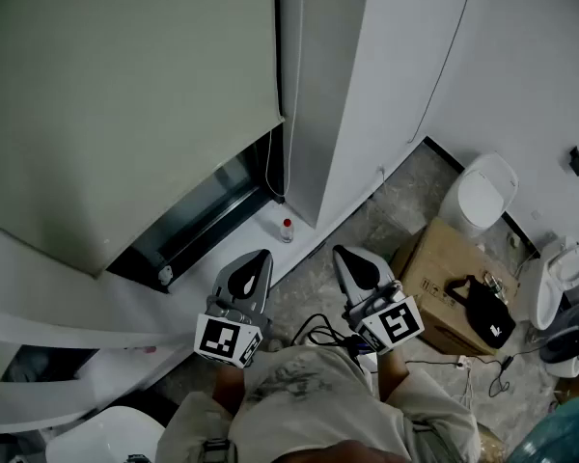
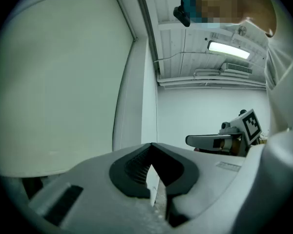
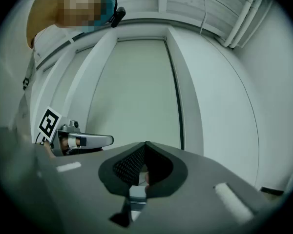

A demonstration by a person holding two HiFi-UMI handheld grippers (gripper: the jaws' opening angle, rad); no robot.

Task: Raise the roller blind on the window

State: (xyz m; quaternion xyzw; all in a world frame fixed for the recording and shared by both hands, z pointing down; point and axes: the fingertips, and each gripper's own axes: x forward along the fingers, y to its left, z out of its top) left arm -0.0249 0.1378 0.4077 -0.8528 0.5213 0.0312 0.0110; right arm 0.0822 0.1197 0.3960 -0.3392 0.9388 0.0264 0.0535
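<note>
Hanging low, the roller blind (image 1: 125,95) fills the upper left of the head view and covers all but a dark strip of the window (image 1: 207,210) beneath its slanted bottom edge. A thin dark cord (image 1: 271,167) drops beside the blind's right edge, its long axis running up and down the frame, and ends in a loop just above a small red-capped bottle (image 1: 287,230) on the pale ledge. The left gripper (image 1: 259,258) and right gripper (image 1: 343,255) sit at lower centre, both with fingers clenched on nothing. The cord lies above them and apart, and the left gripper looks slightly nearer, so it is probably the one to reach up. At right a cardboard box (image 1: 434,278) carries a black bag (image 1: 484,313); its contents cannot be seen.
</note>
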